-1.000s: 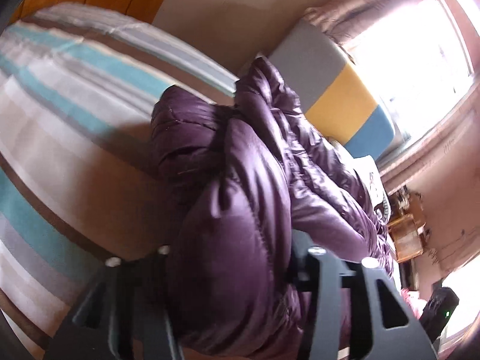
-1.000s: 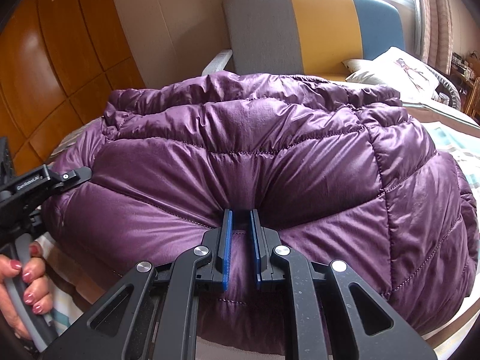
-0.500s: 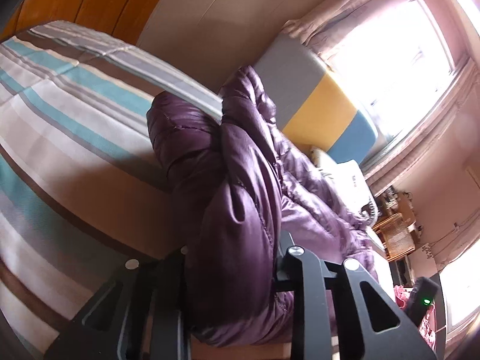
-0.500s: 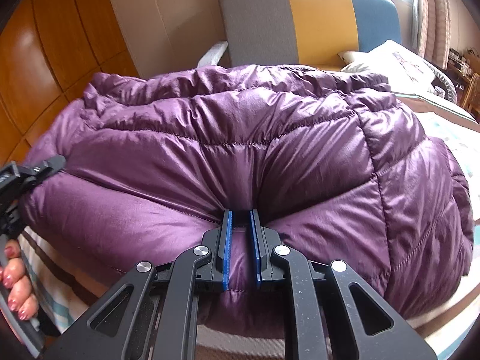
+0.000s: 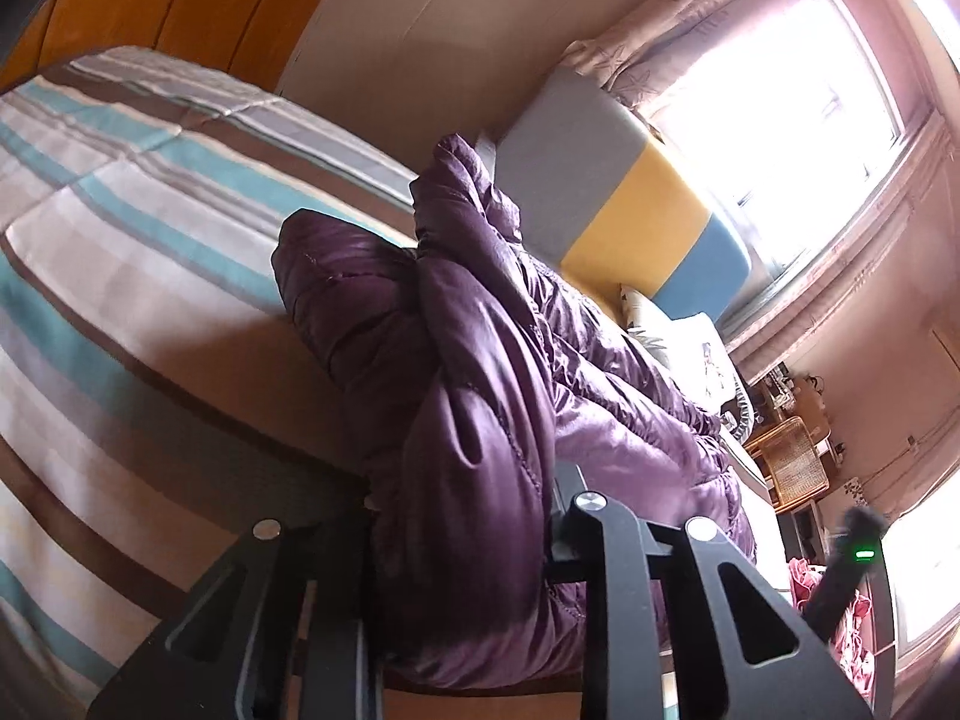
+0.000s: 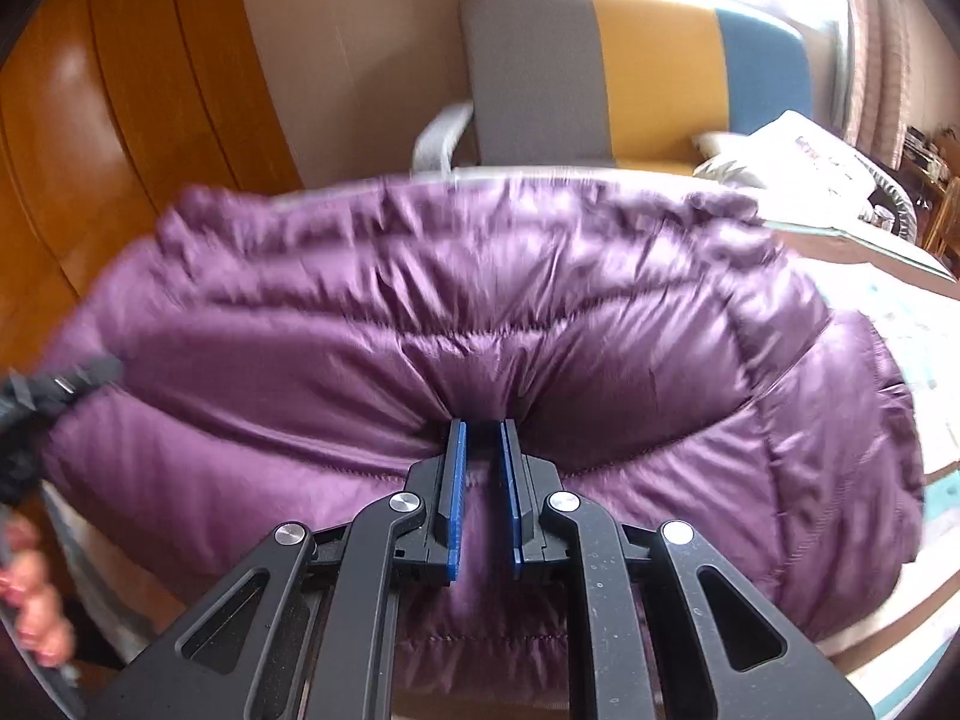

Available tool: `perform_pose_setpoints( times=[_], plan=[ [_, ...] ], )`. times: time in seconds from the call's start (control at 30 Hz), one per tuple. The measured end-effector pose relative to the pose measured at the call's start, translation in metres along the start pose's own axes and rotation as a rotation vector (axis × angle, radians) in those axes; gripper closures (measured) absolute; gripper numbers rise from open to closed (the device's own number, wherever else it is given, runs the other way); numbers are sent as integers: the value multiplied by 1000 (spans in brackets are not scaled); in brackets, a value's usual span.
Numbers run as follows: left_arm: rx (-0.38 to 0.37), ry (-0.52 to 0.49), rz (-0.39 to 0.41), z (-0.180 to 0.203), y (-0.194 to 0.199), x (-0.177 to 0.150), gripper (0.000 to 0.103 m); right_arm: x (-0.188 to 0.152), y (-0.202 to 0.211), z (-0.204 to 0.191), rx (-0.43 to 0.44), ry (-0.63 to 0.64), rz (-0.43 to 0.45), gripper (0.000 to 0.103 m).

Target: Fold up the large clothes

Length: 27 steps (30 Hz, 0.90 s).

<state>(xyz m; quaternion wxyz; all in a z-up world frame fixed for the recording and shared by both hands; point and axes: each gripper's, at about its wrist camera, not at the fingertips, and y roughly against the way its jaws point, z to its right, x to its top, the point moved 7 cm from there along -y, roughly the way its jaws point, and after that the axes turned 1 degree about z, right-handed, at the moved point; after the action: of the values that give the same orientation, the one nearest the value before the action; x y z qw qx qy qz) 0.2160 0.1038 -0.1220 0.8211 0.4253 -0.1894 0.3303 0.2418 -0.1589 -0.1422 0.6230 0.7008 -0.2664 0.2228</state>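
A puffy purple down jacket (image 6: 540, 324) lies bunched on the striped bed (image 5: 120, 252). My right gripper (image 6: 482, 426) is shut on a pinch of the jacket's near edge, with fabric squeezed between the blue pads (image 6: 457, 480). My left gripper (image 5: 462, 516) is shut on a thick fold of the same jacket (image 5: 474, 432), which bulges between the black fingers and hides their tips. The left gripper also shows at the left edge of the right wrist view (image 6: 60, 384), at the jacket's left end.
A grey, yellow and blue chair (image 6: 630, 78) stands beyond the bed, with a white pillow (image 6: 798, 150) beside it. Orange wood panelling (image 6: 120, 120) runs along the left. A bright window (image 5: 780, 90) and a wicker stand (image 5: 792, 462) are at the right.
Both grippers have carried the jacket's edge forward and down, so the jacket sits lower and flatter on the bed. Both grips have held.
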Motion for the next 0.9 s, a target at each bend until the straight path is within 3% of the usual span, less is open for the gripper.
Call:
perform_pose_setpoints(
  times=[0.17, 0.37, 0.53, 0.67, 0.8, 0.9],
  plan=[
    [-4, -69, 35, 18, 11, 17, 81, -14, -2, -4, -2, -57, -76, 91],
    [30, -112, 76, 23, 16, 25, 81, -23, -1, -12, 5, -60, -36, 91],
    [24, -85, 102, 31, 22, 28, 81, -22, -1, -10, 24, -46, -42, 91],
    [12, -126, 154, 64, 32, 29, 81, -22, -3, -6, 65, -45, -57, 91],
    [-18, -242, 195, 113, 39, 25, 81, -16, -2, 2, 90, -75, -39, 91],
    [-26, -309, 222, 136, 44, 24, 81, -12, 26, 21, 138, -129, 32, 91]
  ],
)
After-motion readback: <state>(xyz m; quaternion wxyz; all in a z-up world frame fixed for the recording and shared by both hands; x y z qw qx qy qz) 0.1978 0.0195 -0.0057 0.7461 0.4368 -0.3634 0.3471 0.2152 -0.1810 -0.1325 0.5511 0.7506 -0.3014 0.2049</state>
